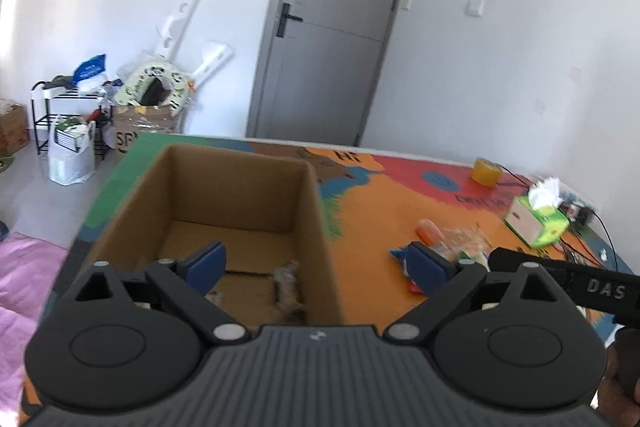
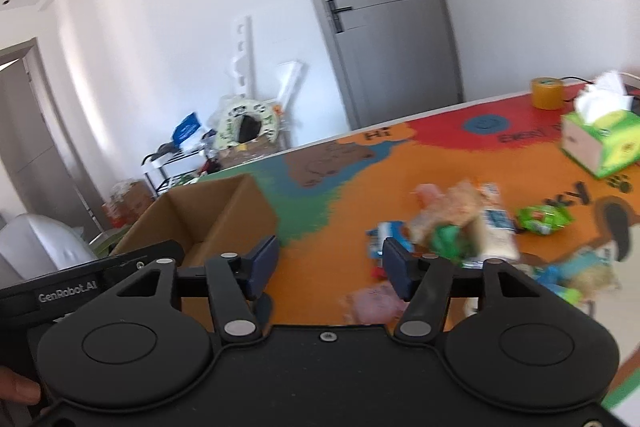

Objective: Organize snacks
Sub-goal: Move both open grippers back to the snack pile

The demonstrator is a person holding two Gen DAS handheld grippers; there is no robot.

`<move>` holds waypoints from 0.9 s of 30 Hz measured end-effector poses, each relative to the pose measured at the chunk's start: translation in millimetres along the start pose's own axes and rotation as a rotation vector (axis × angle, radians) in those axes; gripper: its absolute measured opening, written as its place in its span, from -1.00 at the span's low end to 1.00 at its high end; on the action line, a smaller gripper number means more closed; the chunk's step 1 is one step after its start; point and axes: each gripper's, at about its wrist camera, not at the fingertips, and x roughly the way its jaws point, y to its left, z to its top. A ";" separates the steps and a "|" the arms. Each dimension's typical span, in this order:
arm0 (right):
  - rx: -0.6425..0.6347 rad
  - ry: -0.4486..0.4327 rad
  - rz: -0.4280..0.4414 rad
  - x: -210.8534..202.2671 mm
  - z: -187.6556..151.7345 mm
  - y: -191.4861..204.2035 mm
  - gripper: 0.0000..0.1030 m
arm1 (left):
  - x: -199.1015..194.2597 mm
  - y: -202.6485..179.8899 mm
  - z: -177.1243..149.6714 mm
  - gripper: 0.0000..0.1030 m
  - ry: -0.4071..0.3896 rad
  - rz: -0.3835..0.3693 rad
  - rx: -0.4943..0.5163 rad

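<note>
Evidently both tools were empty: the left tool (image 1: 316,261) stood spread wide above the cardboard box (image 1: 240,195), with nothing between its blue pads (image 1: 206,263), and the right tool (image 2: 328,267) was parted about halfway with only bare desk (image 2: 320,187) between its fingers. No earlier view was available to compare. The snacks (image 2: 460,227) lay in a loose heap on the colourful desk, to the right of the box and apart from it; a green packet (image 2: 540,219) sat a little aside from the heap, and one small wrapped item (image 1: 286,287) already lay on the box floor. These looked like light, crinkly film pouches, soft and likely slippery, with contents that could crush under a hard squeeze. A sensible hold would probably be across a packet's flat body or a sealed end seam, taking the topmost or outlying one so the rest did not drag along. The tissue box (image 2: 600,143) and tape roll (image 2: 546,93) stood farther off.
</note>
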 end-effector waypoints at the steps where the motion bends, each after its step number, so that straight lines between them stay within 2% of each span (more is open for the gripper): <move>1: 0.006 -0.004 -0.009 -4.5 -1.2 -4.7 0.21 | 0.7 -4.5 -1.3 0.87 0.004 -0.008 0.006; 5: 0.012 -0.016 -0.042 -18.0 -2.2 -21.9 0.36 | -0.3 -22.8 -5.0 0.89 0.010 -0.038 0.029; 13: 0.019 -0.047 -0.092 -43.8 -1.6 -47.4 0.80 | 0.1 -54.0 -10.0 0.98 0.024 -0.082 0.074; 16: 0.029 -0.049 -0.106 -50.0 -3.0 -57.0 0.86 | 1.9 -66.0 -11.6 0.98 0.027 -0.071 0.097; 27: 0.059 -0.052 -0.157 -61.1 -10.4 -92.3 0.87 | 13.4 -98.2 -16.8 0.98 0.048 -0.134 0.140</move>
